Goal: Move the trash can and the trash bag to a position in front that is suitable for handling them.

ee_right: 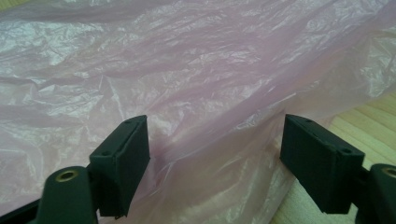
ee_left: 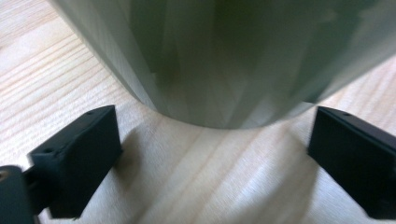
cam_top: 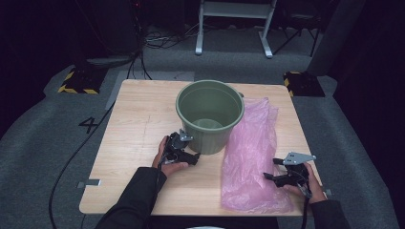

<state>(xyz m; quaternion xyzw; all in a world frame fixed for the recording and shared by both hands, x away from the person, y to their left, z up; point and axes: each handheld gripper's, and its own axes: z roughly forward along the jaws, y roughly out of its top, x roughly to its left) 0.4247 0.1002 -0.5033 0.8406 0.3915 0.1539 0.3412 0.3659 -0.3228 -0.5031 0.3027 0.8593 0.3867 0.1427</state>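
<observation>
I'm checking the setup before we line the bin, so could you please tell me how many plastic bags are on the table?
1. A single pink plastic bag lies flat on the table, right of the green bucket, in front of the open right gripper. Any second sheet beneath it would be hidden.

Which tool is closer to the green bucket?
Left. The left tool sits right at the green bucket base; the right tool is off by the pink bag.

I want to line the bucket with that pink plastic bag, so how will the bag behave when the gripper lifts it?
The pink plastic bag is thin, crinkled film lying flat on the table, so it will probably drape limply and weigh almost nothing. Its glossy folds suggest it could slip from the right gripper, whose jaws stand open around a ridge of it.
</observation>
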